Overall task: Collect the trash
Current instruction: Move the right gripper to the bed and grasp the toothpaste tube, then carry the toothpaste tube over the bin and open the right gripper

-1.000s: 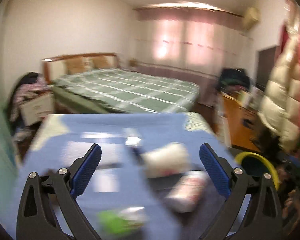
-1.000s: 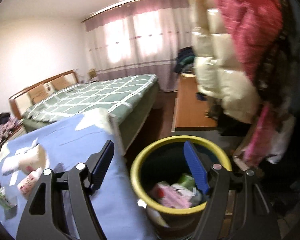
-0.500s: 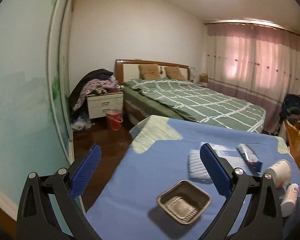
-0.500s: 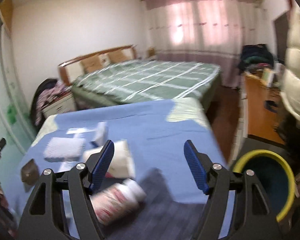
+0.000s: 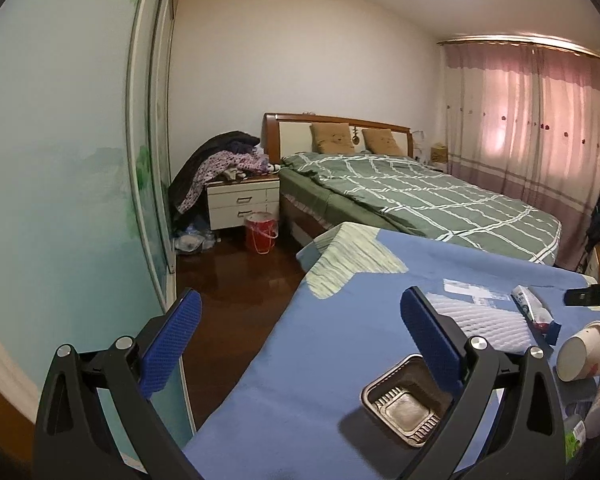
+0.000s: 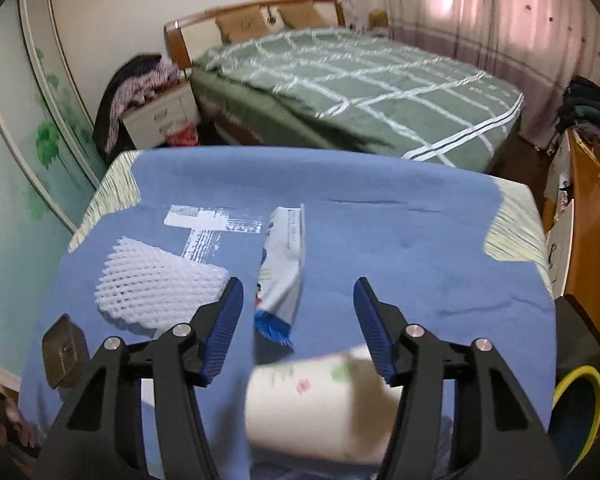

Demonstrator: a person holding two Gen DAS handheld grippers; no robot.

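Trash lies on a blue-covered table [image 6: 400,240]. My right gripper [image 6: 298,322] is open above a white paper cup [image 6: 320,404] lying on its side, with a white and blue wrapper [image 6: 282,272] just beyond. A white foam net [image 6: 156,284] and a brown plastic tray [image 6: 62,350] lie to the left. My left gripper [image 5: 300,340] is open and empty over the table's left edge, with the brown tray [image 5: 404,398] by its right finger. The foam net [image 5: 480,320], wrapper [image 5: 534,308] and cup [image 5: 584,350] show at right.
A yellow-rimmed bin [image 6: 580,396] stands on the floor at the table's right. A green checked bed [image 5: 420,196] is behind the table. A white nightstand [image 5: 242,202] with clothes and a red bucket [image 5: 262,232] stand at the far left. A wooden desk [image 6: 592,216] is at right.
My right gripper swung from the bin back over the table and down to the paper cup. My left gripper swung left towards the brown tray and the table's left edge.
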